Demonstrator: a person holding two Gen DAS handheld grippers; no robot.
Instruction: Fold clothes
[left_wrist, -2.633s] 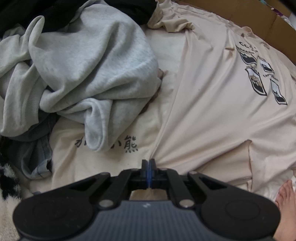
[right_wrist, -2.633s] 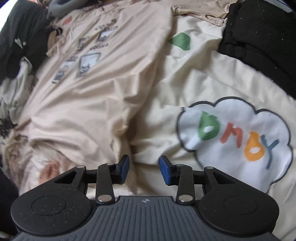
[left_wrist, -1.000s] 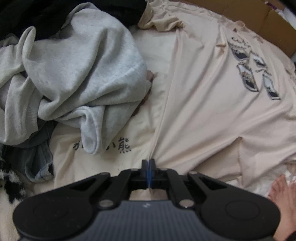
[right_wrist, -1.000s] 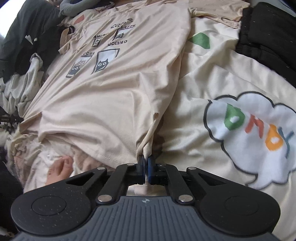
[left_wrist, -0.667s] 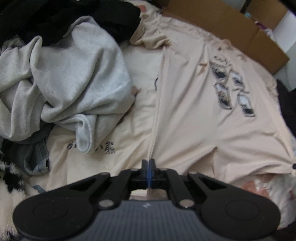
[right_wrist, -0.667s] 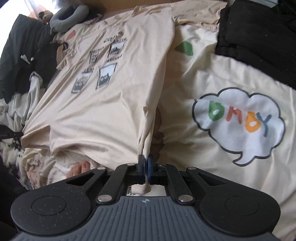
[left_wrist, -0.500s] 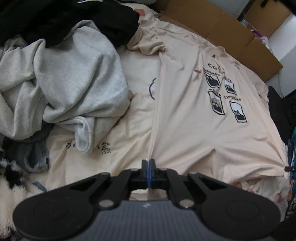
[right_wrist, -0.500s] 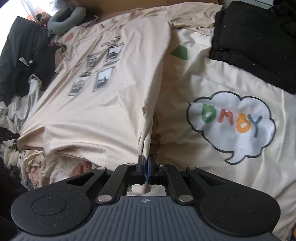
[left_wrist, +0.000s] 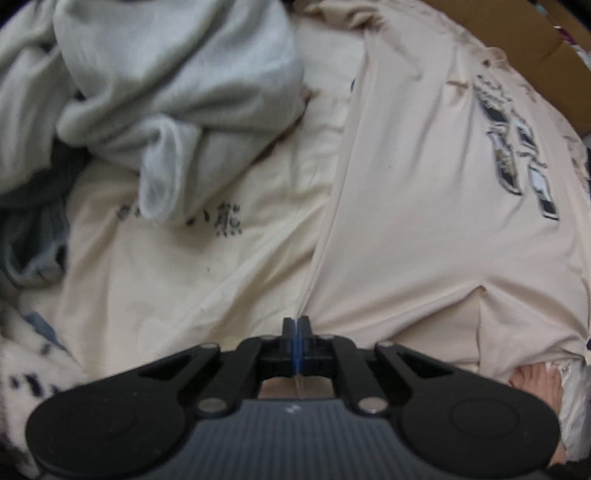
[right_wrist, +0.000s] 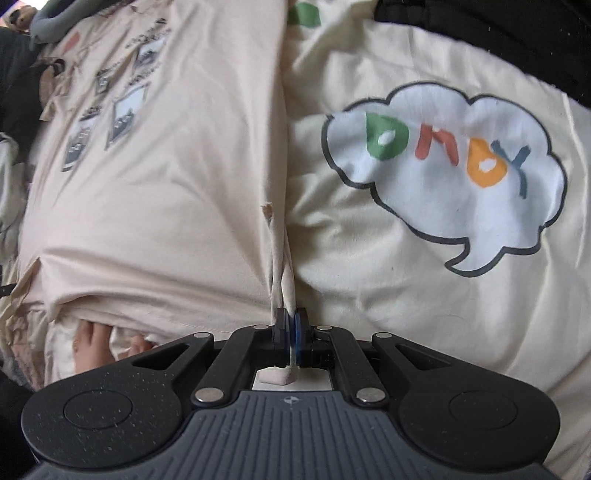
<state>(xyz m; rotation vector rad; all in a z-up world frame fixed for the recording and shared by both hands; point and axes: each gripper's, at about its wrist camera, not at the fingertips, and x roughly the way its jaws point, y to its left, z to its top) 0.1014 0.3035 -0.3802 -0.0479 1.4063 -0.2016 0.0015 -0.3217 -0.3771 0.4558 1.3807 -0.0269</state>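
L: grey sweatshirt (left_wrist: 177, 85) heaped far left | L gripper (left_wrist: 295, 325) clamped on tee (left_wrist: 424, 192) near hem corner | tee spread flat mid-bed, print up | R gripper (right_wrist: 290, 317) pinching other hem corner, thin twisted bit | risk, we reckon: R grip slips if pulled.

This is a home, most likely a bedroom. Clothes lie across a cream quilt (right_wrist: 369, 295) printed with a white cloud (right_wrist: 443, 177) that holds childlike coloured letters, and with dark characters (left_wrist: 229, 221) elsewhere. A crumpled grey sweatshirt (left_wrist: 177, 85), a beige T-shirt (left_wrist: 424, 203) and black garments (right_wrist: 498, 33) are heaped about. Cardboard boxes (left_wrist: 546, 74) stand at the far edge, and bare feet (right_wrist: 92, 350) rest on the bedding.
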